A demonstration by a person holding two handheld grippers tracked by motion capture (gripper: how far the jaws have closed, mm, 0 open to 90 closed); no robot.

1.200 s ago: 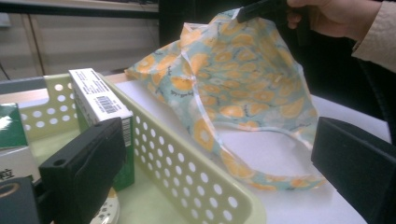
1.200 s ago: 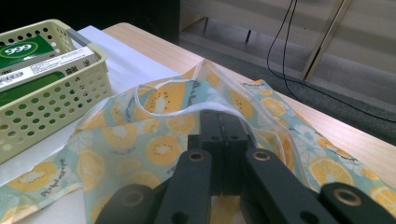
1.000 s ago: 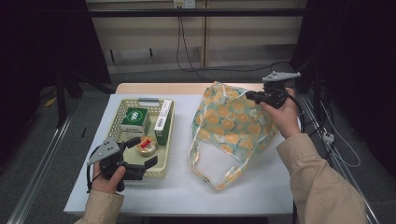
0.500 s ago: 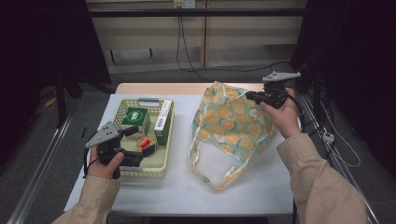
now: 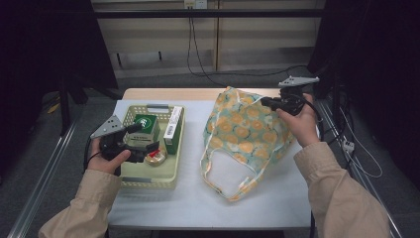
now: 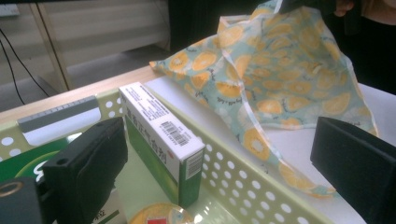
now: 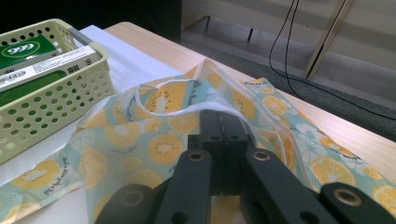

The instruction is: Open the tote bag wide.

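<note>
Right gripper [image 5: 271,103] has its black jaws pressed together on the rim of a soft, thin fabric bag [image 5: 245,136] printed with orange slices, lifting that edge while the rest lies crumpled on the white counter [image 5: 198,198]. Left gripper [image 5: 143,138] hovers over a pale perforated plastic basket [image 5: 148,181], jaws spread wide and holding nothing. Inside the basket stand a long white-and-green carton [image 6: 161,135], a green box [image 5: 146,124] and a small round tin [image 5: 156,157]. Basket and bag lie just beside each other.
</note>
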